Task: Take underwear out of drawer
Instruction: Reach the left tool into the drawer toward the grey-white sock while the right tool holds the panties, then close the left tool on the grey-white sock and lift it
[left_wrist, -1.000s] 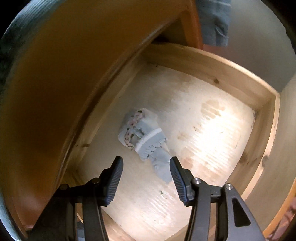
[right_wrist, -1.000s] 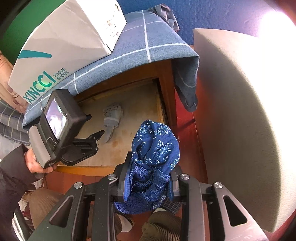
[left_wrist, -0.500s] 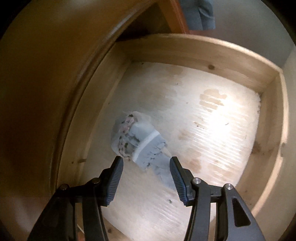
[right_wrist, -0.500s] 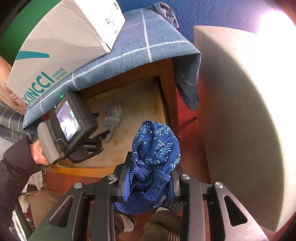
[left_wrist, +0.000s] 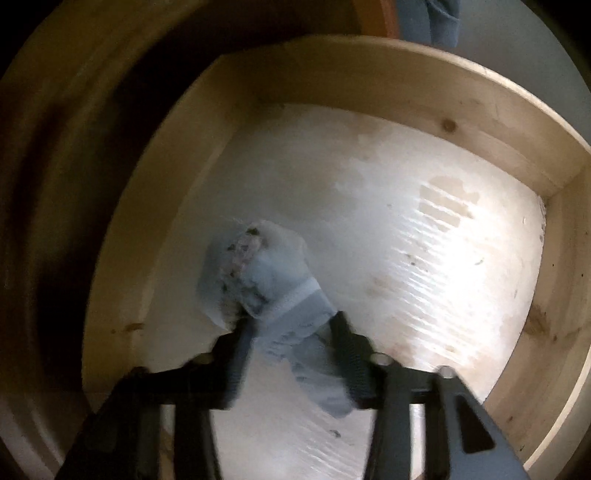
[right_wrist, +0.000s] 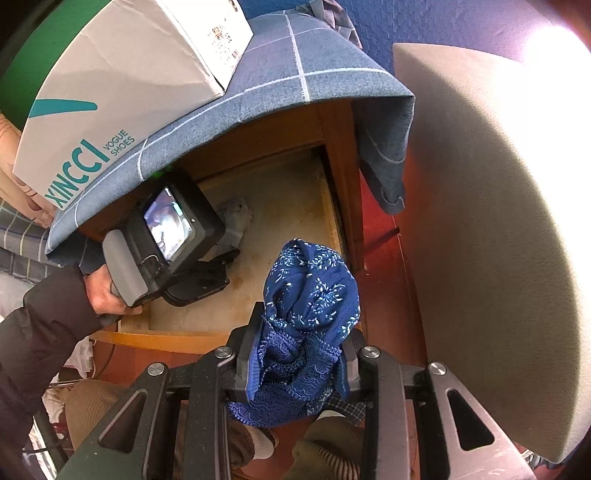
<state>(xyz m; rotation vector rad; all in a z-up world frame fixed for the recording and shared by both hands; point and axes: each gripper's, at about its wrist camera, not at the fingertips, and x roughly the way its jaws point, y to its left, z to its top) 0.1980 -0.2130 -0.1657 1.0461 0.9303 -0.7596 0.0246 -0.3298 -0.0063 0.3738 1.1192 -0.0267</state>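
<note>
Left wrist view: the left gripper is low in the frame, its fingers closing around the pale grey underwear on the drawer floor, lower left.

Right wrist view: the right gripper, lower centre, is clenched on blue patterned underwear above the drawer's front edge.

From my right wrist view I can read one label only: "XINCCI" in large teal letters, with "VOGUE SHOES" in smaller teal letters beside it, printed on the side of the white shoebox that sits on the blue checked cloth. The box's end face carries small dark print, too tiny and blurred for me to read. My left wrist view shows no writing.
</note>
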